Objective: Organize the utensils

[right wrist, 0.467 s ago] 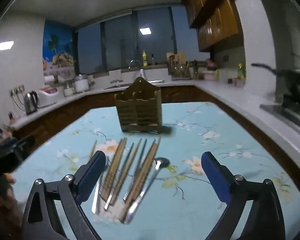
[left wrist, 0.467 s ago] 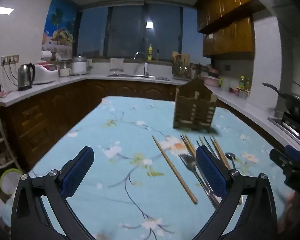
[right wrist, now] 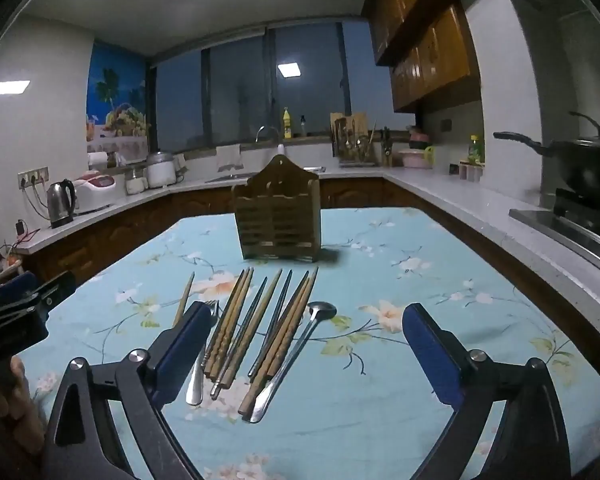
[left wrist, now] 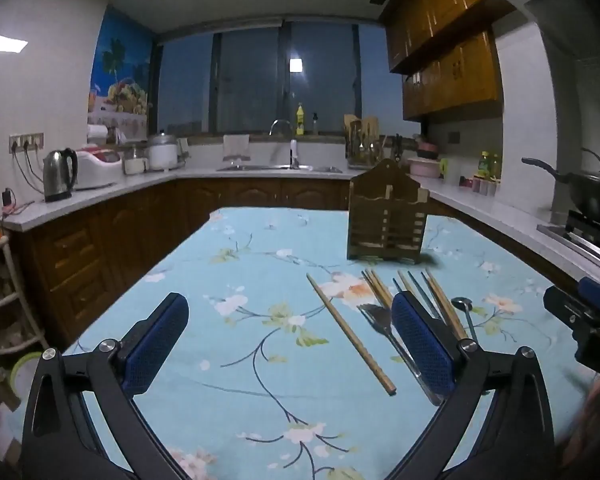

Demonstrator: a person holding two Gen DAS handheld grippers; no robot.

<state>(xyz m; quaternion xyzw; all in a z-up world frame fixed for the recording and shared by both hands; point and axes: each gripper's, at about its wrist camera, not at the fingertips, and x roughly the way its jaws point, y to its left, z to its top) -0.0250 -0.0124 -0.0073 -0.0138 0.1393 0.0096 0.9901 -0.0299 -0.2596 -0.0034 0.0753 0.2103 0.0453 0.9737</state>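
Observation:
A wooden utensil holder (right wrist: 278, 214) stands upright on the table; it also shows in the left wrist view (left wrist: 387, 216). In front of it lie several chopsticks (right wrist: 256, 326), a metal fork (right wrist: 202, 354) and a metal spoon (right wrist: 300, 350). One chopstick (left wrist: 350, 338) lies apart to the left. My left gripper (left wrist: 290, 342) is open and empty above the table, left of the pile. My right gripper (right wrist: 304, 354) is open and empty, just above the near ends of the utensils.
The table has a blue floral cloth (left wrist: 236, 320). Wooden cabinets and a counter run around it, with a kettle (left wrist: 59, 175) at left, a sink (left wrist: 284, 166) at the back and a black pan (right wrist: 580, 160) on the stove at right.
Both grippers have shifted only slightly; the views are nearly the same. Nothing on the table has moved.

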